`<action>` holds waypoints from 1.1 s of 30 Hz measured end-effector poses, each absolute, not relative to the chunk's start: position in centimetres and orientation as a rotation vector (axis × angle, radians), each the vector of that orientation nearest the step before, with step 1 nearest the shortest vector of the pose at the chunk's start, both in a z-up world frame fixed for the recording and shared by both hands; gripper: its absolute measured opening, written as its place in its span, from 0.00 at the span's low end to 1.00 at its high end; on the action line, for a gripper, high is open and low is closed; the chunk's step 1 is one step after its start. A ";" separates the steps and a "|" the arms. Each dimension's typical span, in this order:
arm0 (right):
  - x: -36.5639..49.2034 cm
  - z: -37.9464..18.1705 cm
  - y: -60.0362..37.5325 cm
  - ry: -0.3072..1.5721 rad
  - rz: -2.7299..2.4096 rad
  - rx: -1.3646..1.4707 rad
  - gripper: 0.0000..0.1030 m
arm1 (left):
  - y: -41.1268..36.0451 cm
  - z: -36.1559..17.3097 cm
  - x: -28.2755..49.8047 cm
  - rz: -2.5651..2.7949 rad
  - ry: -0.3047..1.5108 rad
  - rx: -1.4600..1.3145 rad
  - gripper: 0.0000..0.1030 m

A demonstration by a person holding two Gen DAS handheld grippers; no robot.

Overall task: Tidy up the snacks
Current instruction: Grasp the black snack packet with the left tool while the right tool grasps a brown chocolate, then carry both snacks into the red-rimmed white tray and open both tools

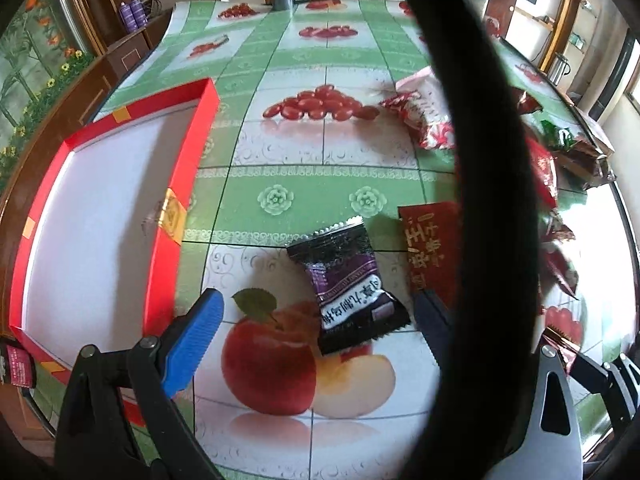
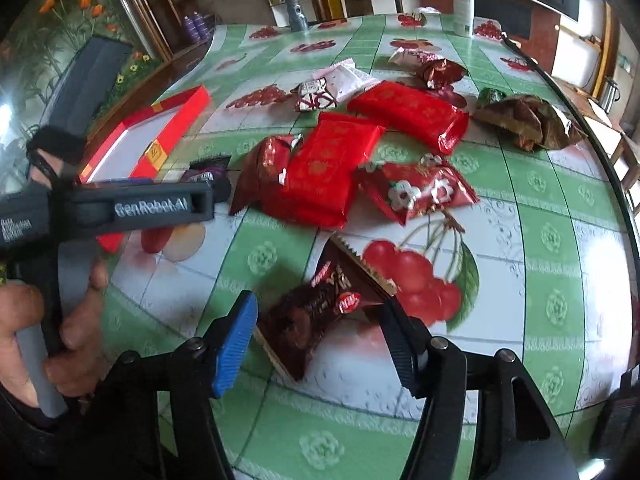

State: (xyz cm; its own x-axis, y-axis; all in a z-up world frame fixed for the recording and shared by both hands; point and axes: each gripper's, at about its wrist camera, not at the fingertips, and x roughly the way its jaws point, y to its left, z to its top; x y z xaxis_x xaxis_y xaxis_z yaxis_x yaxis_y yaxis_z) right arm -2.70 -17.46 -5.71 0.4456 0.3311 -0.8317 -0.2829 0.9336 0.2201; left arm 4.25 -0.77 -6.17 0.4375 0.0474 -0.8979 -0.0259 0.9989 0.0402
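I count one red tray [image 1: 182, 184] on the tablecloth [image 1: 304, 188], at the left side of the table. Its white floor, as far as visible, holds no snack.

Left wrist view: one black-and-purple packet [image 1: 346, 280] lies flat on the cloth, between the fingers of my left gripper [image 1: 316, 316]. The jaws stand wide apart and touch nothing. One dark red packet with gold lettering [image 1: 430, 252] lies just beside the black-and-purple packet; a black cable [image 1: 480, 160] crosses the view and hides part of it. One red-and-white packet [image 1: 424, 116] lies farther back.

Right wrist view: my right gripper [image 2: 316, 328] is also wide open. One dark brown packet [image 2: 320, 308] lies tilted between its fingers; whether either pad touches it I cannot tell. Beyond it I count two plain red packets [image 2: 332, 168] [image 2: 412, 114], one overlapping the other, one red flowered packet [image 2: 416, 190], and a brown-wrapped group [image 2: 528, 120] at the right. One white bottle [image 2: 463, 2] stands at the far edge.
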 end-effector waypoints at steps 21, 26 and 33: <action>-3.4 -4.1 -18.9 0.956 0.380 0.018 0.25 | -0.1 -4.0 2.5 -0.046 1.021 0.034 0.44; -3.8 -3.2 -18.9 0.931 0.399 0.038 0.25 | 0.7 -2.2 1.2 -0.046 0.985 0.013 0.44; -4.5 -2.2 -18.3 0.906 0.432 0.045 0.25 | 1.5 -0.1 -0.6 -0.045 0.941 -0.011 0.44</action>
State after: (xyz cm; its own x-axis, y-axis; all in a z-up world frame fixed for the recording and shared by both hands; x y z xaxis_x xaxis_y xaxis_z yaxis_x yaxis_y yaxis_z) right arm -4.49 -18.29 -2.21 0.5371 0.3815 -0.7523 -0.3442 0.9134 0.2174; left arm -0.56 1.48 -0.14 0.5880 -0.0434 -0.8077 0.0340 0.9990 -0.0289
